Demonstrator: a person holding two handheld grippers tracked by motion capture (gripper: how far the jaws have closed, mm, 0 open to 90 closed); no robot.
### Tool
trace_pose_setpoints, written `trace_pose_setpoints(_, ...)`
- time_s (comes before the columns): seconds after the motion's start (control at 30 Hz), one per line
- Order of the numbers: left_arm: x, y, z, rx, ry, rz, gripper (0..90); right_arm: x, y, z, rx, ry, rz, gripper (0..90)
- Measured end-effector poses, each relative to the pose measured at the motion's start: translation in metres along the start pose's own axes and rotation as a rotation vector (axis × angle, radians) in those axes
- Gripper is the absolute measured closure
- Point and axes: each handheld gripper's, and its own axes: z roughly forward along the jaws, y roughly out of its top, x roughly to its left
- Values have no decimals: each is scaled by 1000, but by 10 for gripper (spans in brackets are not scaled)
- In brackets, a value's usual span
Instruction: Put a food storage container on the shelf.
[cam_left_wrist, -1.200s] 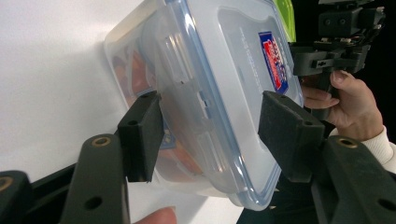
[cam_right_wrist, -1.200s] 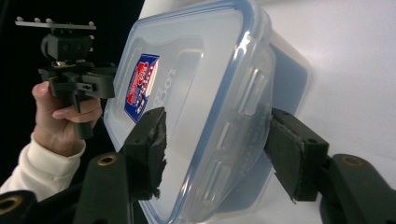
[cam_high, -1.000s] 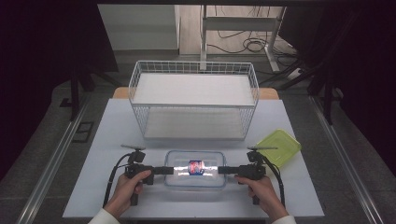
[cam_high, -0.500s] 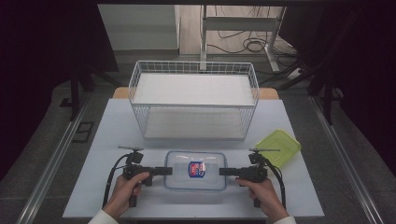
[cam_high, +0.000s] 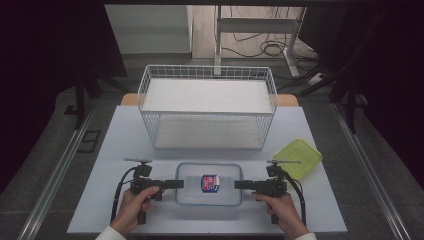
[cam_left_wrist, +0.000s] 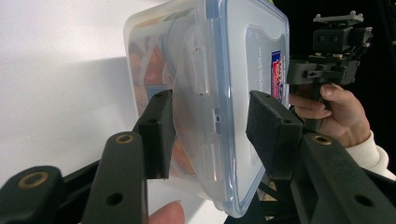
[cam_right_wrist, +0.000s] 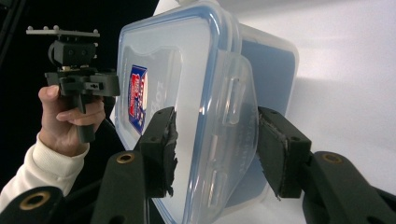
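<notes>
Now left gripper (cam_high: 179, 183) at container (cam_high: 209, 184) left end, jaws just closing around side latch, not yet pressing; container on desk (cam_high: 125, 140) near front edge, before wire basket (cam_high: 207, 107); right gripper (cam_high: 239, 184) likewise straddling right latch, unclenched; green lid (cam_high: 298, 158) far right.

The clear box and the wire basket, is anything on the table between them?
No. In the high view, only bare white table lies between the clear box and the wire basket.
</notes>
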Motion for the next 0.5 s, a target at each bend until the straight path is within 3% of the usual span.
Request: trace_pose_setpoints(0.5,-10,0,-8,-22,21,46,550,7,0,-1,-13,-5,-14,511)
